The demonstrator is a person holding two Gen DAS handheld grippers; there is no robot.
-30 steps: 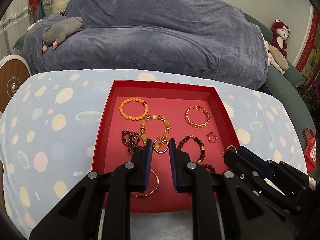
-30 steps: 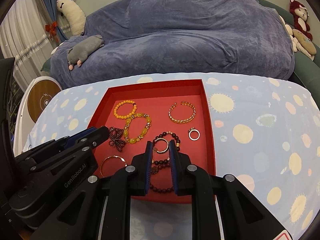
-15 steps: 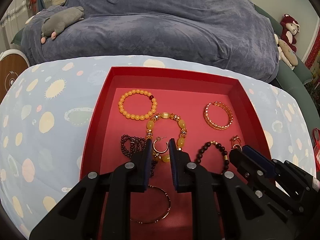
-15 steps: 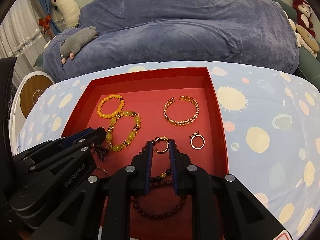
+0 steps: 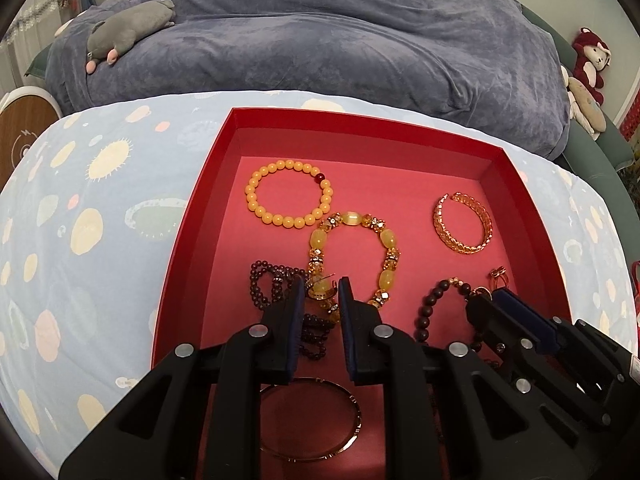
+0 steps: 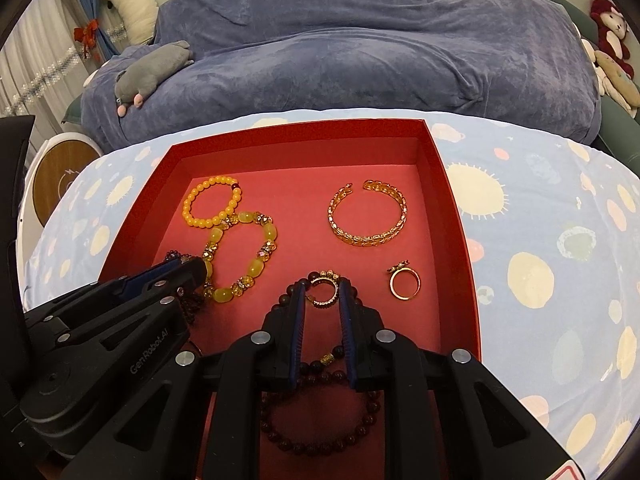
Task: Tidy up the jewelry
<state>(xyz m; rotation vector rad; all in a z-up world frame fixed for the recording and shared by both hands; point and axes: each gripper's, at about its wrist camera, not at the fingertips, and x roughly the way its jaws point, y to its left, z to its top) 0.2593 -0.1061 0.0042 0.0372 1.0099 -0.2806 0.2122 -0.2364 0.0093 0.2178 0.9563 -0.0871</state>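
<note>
**Two grippers, each closed on a small gold earring over a red tray**

Two black hand-held grippers point down into a shallow red cardboard tray [image 6: 452,200] that sits on a pale blue cloth printed with cream spots [image 5: 80,216].

The left gripper [image 5: 319,288] has its blue-padded jaws drawn nearly together around a small gold hoop earring [image 5: 320,286], pinched at the fingertips. It hangs just over the near curve of a chunky yellow stone bracelet with crystal spacers [image 5: 386,240], with a dark garnet bead bracelet [image 5: 264,284] bunched at its left.

The right gripper [image 6: 323,292] is likewise narrowed onto a small gold jewelled hoop earring [image 6: 325,290], held between the pad tips above a dark red-brown bead bracelet [image 6: 320,446] lying on the tray floor beneath the jaws.

The rest of the jewelry lies loose in the tray: a ring of round orange-yellow beads [image 5: 290,194] at the far left, touching the yellow stone bracelet; an open gold chain-link cuff [image 6: 368,216] at the far right; a gold finger ring with a small ornament [image 6: 404,284] near the right wall; and a thin gold bangle [image 5: 312,420] at the near edge, partly behind the left gripper.

Beyond the cloth is a large blue-grey velvet beanbag [image 6: 360,40] with a grey plush animal [image 6: 152,68] on it.
</note>
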